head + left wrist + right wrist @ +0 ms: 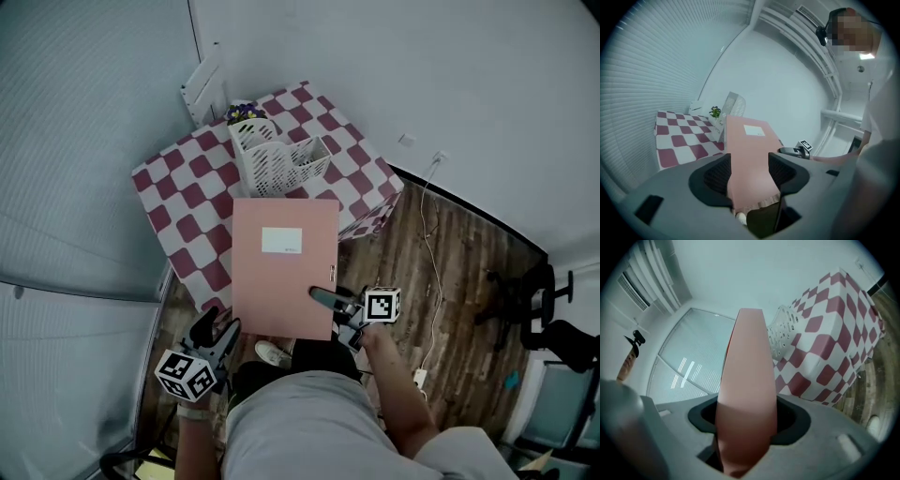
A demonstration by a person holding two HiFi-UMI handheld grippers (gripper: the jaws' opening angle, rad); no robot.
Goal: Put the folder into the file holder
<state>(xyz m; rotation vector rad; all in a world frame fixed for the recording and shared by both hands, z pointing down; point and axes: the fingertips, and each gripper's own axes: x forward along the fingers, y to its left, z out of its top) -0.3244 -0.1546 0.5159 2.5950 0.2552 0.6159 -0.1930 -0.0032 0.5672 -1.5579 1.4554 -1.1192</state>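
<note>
Folder [286, 267] sits clamped between fingers of left gripper [220, 328] and right gripper [321, 297].

Pink folder [285, 267] aloft, seemingly flat, near white file holder [278, 161]

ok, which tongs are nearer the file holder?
Right. The right tongs hold the folder mid-edge, short of the file holder; the left tongs hold its near corner, farther back.
</note>
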